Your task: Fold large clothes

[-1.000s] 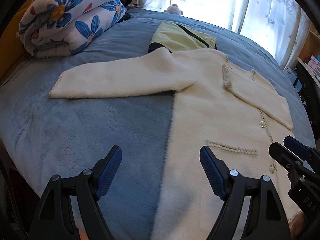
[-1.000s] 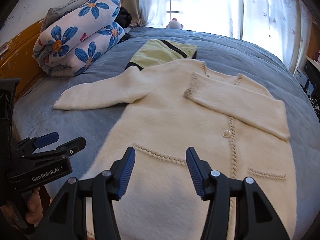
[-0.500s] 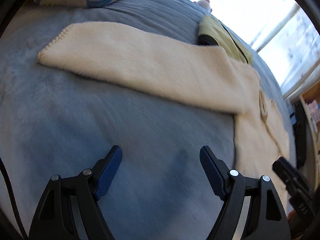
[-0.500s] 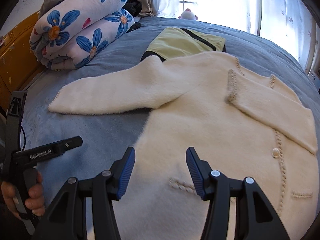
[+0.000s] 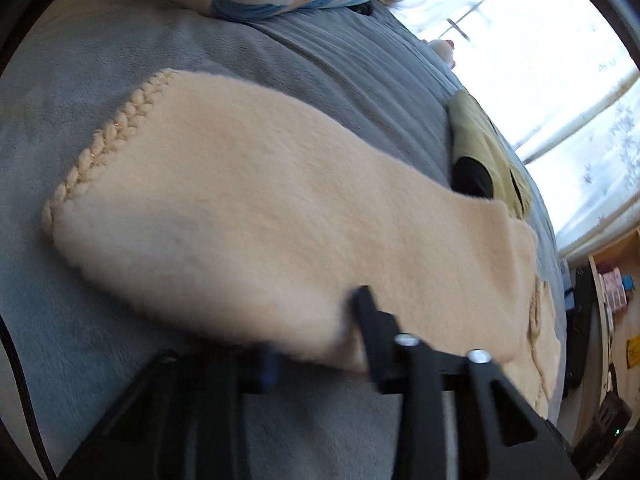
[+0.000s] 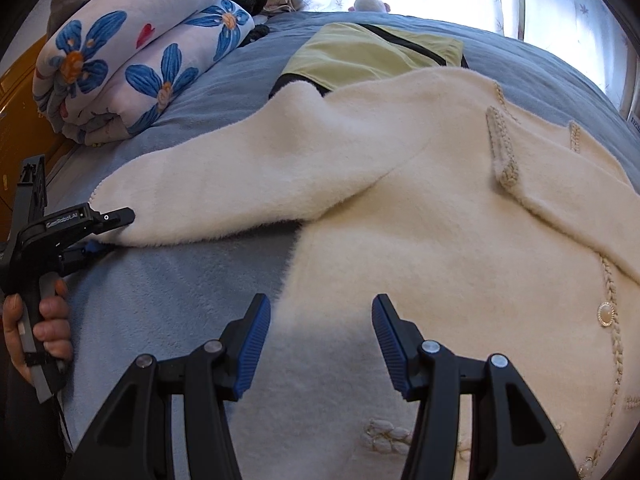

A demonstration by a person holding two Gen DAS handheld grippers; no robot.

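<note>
A cream fluffy cardigan (image 6: 460,248) with braided trim lies flat on the blue bedspread (image 6: 160,292). One sleeve is folded across its chest. The other sleeve (image 5: 280,208) stretches out to the left, braided cuff (image 5: 108,148) at its end. My left gripper (image 5: 316,336) is closing its jaws on this sleeve's near edge by the cuff, with the fluffy cloth between the pads. The right wrist view shows that gripper (image 6: 108,232) with one finger above and one below the sleeve corner. My right gripper (image 6: 320,320) hovers open over the cardigan's left side edge, nothing between its fingers.
A rolled floral quilt (image 6: 140,60) lies at the back left of the bed. A folded yellow-green garment (image 6: 372,52) sits behind the cardigan's shoulder. A plush toy (image 6: 370,0) is by the bright window. A person's hand (image 6: 44,320) holds the left gripper's handle.
The left gripper swung left and down from the cardigan's hem to the outstretched sleeve, and its wide jaws closed on the sleeve edge. The right gripper sank closer to the cardigan, still open.
</note>
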